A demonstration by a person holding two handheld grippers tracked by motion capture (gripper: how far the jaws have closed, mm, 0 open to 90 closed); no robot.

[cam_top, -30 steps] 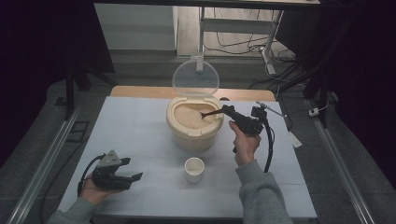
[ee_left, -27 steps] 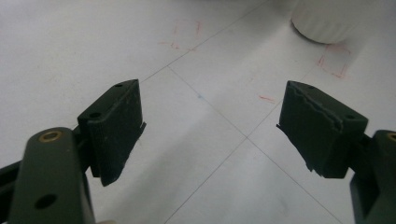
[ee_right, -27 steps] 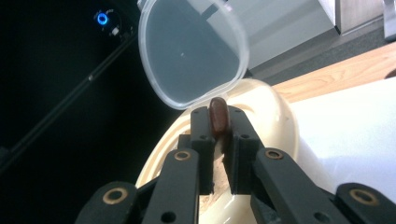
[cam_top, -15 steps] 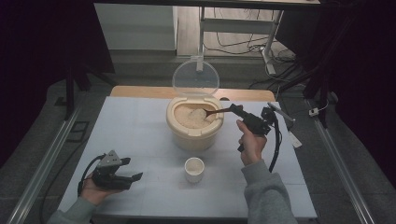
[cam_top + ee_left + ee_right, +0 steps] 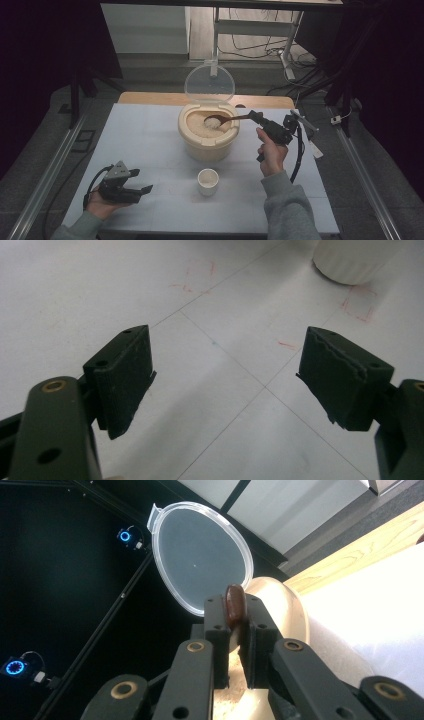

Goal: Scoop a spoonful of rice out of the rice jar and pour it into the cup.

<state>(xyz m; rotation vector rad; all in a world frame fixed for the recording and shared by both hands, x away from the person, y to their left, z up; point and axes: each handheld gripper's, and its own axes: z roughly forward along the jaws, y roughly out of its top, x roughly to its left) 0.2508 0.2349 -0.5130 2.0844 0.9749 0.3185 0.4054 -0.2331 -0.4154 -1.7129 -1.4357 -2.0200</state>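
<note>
Spoon (image 5: 227,120), brown, pinched by its handle end between the right gripper (image 5: 256,117) fingers; in the right gripper view the handle tip (image 5: 234,605) shows clamped between the two pads. Bowl of the spoon is heaped with rice (image 5: 212,122), poised over the open rice container (image 5: 208,142), whose clear lid (image 5: 209,83) stands tipped up behind. Long axis of the spoon runs from the fingers leftward in the high view, roughly level, out over the container.

Small white cup (image 5: 208,181) stands on the surface (image 5: 145,135) in front of the container, toward the person and somewhat left of the right hand; likely the place for the rice. Load must travel back and down without tilting.

Left gripper (image 5: 142,190) rests at the near left of the surface, fingers (image 5: 122,372) spread, nothing between them, well apart from the cup. Right hand nearer.
</note>
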